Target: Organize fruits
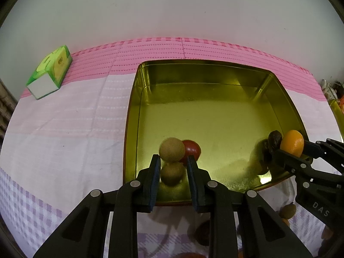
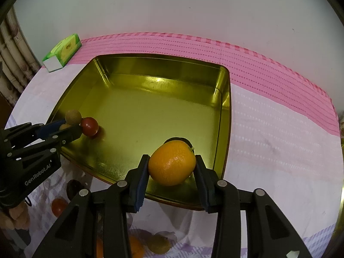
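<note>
Left gripper (image 1: 173, 158) pinched tight on a small tan round fruit (image 1: 172, 173), just above the near-left corner of the square gold metal tin (image 1: 131, 116). Right gripper (image 2: 172, 157) clamped on a glossy orange citrus fruit (image 2: 172, 163), over the tin's near-right corner.

Nearest, on the pink-and-lilac checked cloth (image 1: 64, 129) along the tin's near side, under both tools: loose fruits (image 2: 159, 244). Best left for later trips.

For the release itself:
- Lower each load close to the tin's floor before spreading the jaws. Let go from high up, round fruit would probably roll and bang off the metal.
- Mind a second tan ball (image 1: 172, 149) touching the left fingertips just past the held one. Cannot tell whether joined to it, so ease down slowly in case both come free together.
- Set the left load beside the small shiny red round fruit (image 1: 192, 149) on the tin's floor, without nudging it away.
- Watch the dark wrinkled fruit (image 1: 275, 138) near the tin's right wall, right by the orange. Put the citrus down next to it, not on top.

Farther in, toward the tin's far wall: bare floor, plenty of room for grouping by kind.

Beyond the tin's far-left corner: a green cardboard tissue box (image 1: 50, 72), well clear and no concern.
</note>
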